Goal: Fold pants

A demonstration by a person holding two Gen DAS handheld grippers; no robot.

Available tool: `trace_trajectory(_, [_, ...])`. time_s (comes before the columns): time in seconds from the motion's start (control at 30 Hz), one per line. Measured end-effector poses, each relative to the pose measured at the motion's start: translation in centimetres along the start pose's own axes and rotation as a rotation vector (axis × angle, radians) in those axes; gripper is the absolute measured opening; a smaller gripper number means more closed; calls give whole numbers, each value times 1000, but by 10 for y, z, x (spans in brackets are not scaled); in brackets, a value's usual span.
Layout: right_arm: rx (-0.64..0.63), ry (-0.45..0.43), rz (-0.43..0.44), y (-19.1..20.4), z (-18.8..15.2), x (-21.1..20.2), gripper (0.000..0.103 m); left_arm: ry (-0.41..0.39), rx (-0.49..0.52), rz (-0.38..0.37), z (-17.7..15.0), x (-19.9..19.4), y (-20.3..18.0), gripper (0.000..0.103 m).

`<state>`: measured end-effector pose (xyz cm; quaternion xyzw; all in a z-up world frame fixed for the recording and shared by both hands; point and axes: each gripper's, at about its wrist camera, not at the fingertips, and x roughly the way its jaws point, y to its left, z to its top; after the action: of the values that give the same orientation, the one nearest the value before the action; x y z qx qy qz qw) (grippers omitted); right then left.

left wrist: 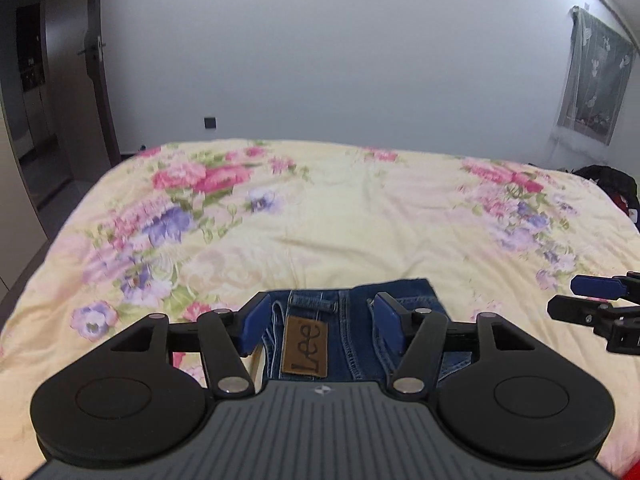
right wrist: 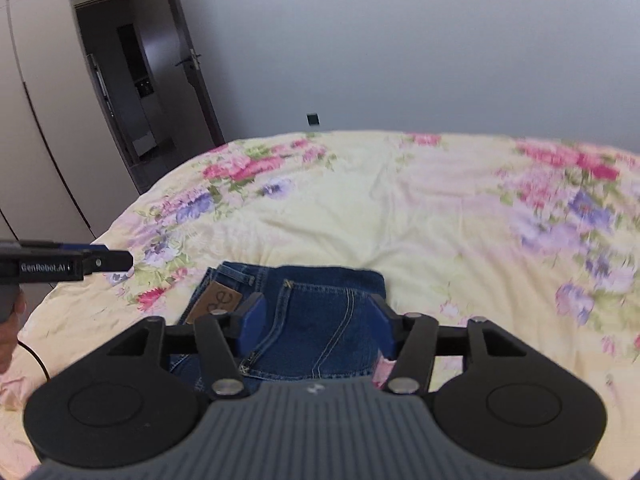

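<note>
Folded blue jeans (left wrist: 352,332) with a brown Lee patch (left wrist: 305,347) lie on the bed near its front edge; they also show in the right wrist view (right wrist: 320,320). My left gripper (left wrist: 320,326) is open, hovering over the waistband, with the patch between its blue pads. My right gripper (right wrist: 316,326) is open, above the back pocket side of the jeans. Each gripper appears at the edge of the other's view: the right gripper (left wrist: 592,300) and the left gripper (right wrist: 100,262). Neither holds cloth.
A floral yellow bedspread (left wrist: 340,216) covers the bed. An open dark door (right wrist: 184,60) and a wardrobe (right wrist: 40,120) stand at the left. A dark bag (left wrist: 612,184) sits at the bed's far right. A wall hanging (left wrist: 592,80) is on the right.
</note>
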<state>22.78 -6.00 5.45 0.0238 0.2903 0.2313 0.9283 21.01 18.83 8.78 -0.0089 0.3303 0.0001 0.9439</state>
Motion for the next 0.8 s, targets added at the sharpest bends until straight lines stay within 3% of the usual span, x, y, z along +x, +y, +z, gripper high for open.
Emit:
trace_trajectory(0.2, [-104, -146, -9, 31, -19, -96, 80, -135, 66, 46, -2, -93, -33, 95])
trace_trajectory(0.33, [-93, -177, -31, 42, -60, -139, 81, -194, 142, 101, -30, -127, -51, 96])
trace_trajectory(0.47, [-18, -182, -86, 45, -99, -161, 82, -228, 137, 161, -64, -136, -64, 96])
trace_trajectory(0.6, [52, -173, -119, 45, -132, -168, 82, -192, 75, 140, -98, -126, -75, 96])
trace_trajectory(0.8, [76, -122, -136, 52, -172, -155, 82, -146, 46, 193, -142, -104, -90, 96])
